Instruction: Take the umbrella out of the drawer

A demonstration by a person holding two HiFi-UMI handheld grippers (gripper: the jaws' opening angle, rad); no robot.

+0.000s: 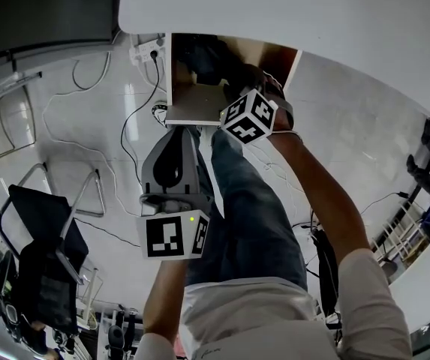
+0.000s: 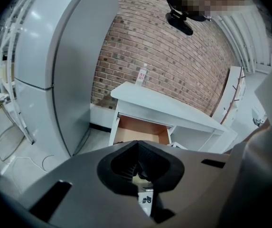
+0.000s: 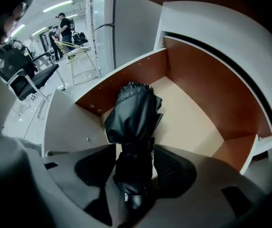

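A black folded umbrella lies in the open wooden drawer of a white table. My right gripper points steeply down into the drawer; its jaws stand wide on either side of the umbrella's lower end, and I see no firm pressing. In the head view its marker cube shows at the drawer's front, while the fingertips are hidden in the dark inside. My left gripper hangs lower, in front of the drawer and outside it, shut with nothing held. In the left gripper view it faces the drawer from a distance.
A black chair stands at the left, and cables and a power strip lie on the floor. A tall grey cabinet stands left of the table, a brick wall behind it. A bottle stands on the tabletop.
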